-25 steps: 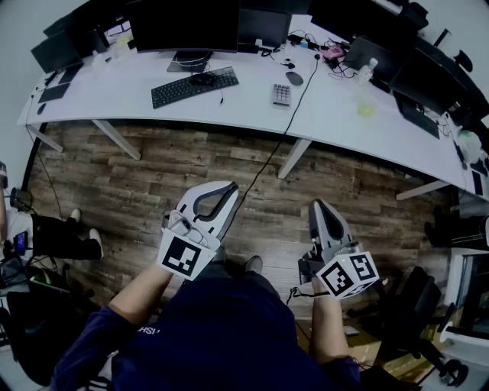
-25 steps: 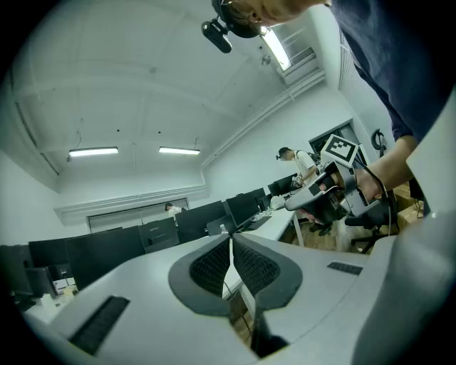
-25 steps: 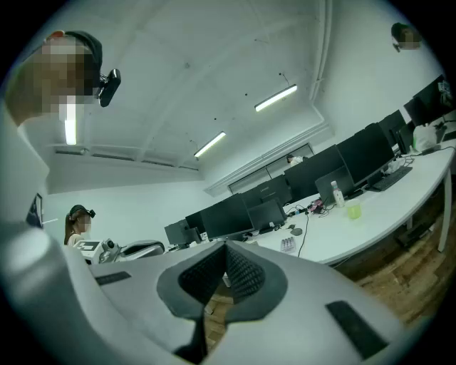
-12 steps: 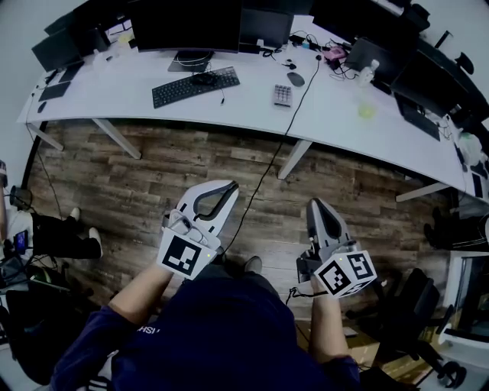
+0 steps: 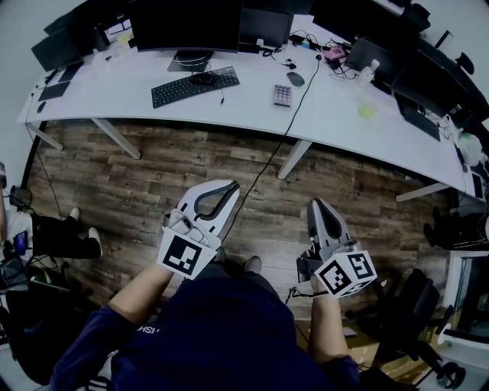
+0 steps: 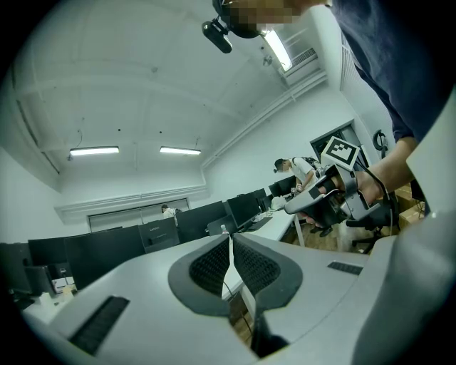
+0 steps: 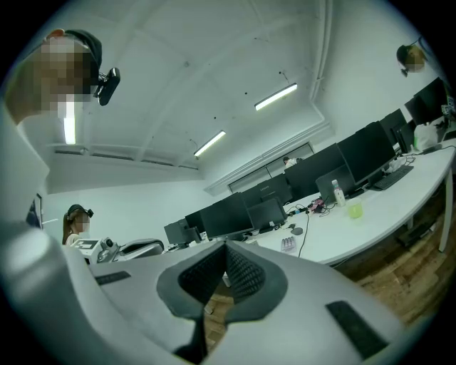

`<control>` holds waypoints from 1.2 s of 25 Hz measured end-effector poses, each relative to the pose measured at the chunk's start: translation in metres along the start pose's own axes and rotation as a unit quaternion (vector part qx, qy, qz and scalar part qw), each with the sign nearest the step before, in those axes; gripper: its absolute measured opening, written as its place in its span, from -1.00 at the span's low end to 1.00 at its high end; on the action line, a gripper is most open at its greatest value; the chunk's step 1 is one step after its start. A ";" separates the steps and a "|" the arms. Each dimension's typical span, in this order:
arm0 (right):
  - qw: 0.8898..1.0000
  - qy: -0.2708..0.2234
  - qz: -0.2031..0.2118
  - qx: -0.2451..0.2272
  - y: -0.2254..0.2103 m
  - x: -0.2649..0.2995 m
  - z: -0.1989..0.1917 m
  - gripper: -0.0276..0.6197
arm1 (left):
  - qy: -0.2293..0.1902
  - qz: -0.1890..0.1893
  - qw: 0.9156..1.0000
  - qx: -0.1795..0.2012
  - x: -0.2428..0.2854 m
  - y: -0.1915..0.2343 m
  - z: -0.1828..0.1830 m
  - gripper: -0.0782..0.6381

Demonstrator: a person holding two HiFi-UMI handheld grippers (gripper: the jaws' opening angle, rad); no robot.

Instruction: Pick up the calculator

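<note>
The calculator [image 5: 282, 95] is a small grey keypad lying on the long white desk [image 5: 336, 114], right of the black keyboard [image 5: 194, 85]. It also shows far off in the right gripper view as the calculator [image 7: 288, 244]. Both grippers are held low over the wooden floor, well short of the desk. My left gripper [image 5: 233, 187] is shut with nothing between its pads, as the left gripper [image 6: 230, 239] shows in its own view. My right gripper [image 5: 315, 205] is also shut and empty, its pads meeting at the tip of the right gripper [image 7: 226, 246].
A black cable [image 5: 267, 164] hangs from the desk to the floor between the grippers. A mouse [image 5: 294, 78], a bottle [image 5: 367, 70], a green object [image 5: 366, 110] and several monitors [image 5: 183, 23] stand on the desk. Desk legs [image 5: 294, 159] and office chairs [image 5: 416, 305] are nearby.
</note>
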State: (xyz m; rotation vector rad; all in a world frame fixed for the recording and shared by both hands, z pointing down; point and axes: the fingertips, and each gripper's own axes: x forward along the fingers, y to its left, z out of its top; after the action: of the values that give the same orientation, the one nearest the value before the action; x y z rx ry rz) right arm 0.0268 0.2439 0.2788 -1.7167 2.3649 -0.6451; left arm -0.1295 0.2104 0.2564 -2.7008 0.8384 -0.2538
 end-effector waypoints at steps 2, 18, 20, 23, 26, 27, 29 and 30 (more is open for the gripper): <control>1.000 0.000 0.001 0.001 0.000 0.001 0.000 -0.90 | 0.000 0.000 1.000 0.001 0.000 0.001 0.000 -0.67; 1.000 0.000 0.005 0.003 0.000 0.004 0.001 -0.90 | 0.001 0.003 1.000 0.004 0.003 0.004 -0.001 -0.61; 1.000 0.001 0.005 0.004 0.000 0.005 0.001 -0.90 | 0.001 0.003 1.000 0.005 0.003 0.004 -0.001 -0.60; 1.000 0.001 0.006 0.005 -0.001 0.006 0.001 -0.90 | 0.001 0.003 1.000 0.003 0.004 0.005 -0.001 -0.56; 1.000 0.003 0.006 0.005 0.000 0.008 0.001 -0.90 | 0.002 0.003 1.000 0.002 0.005 0.006 -0.002 -0.51; 1.000 0.003 0.007 0.005 0.000 0.009 0.002 -0.90 | 0.003 0.003 1.000 0.001 0.005 0.007 -0.002 -0.49; 1.000 0.003 0.007 0.005 -0.001 0.009 0.001 -0.90 | 0.004 0.004 1.000 0.000 0.006 0.007 -0.003 -0.46; 1.000 0.003 0.007 0.005 -0.001 0.009 0.001 -0.90 | 0.004 0.004 1.000 0.001 0.006 0.006 -0.003 -0.46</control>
State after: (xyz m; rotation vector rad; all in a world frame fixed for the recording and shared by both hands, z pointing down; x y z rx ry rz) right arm 0.0255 0.2351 0.2792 -1.6948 2.3715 -0.6598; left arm -0.1283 0.2010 0.2576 -2.6963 0.8506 -0.2629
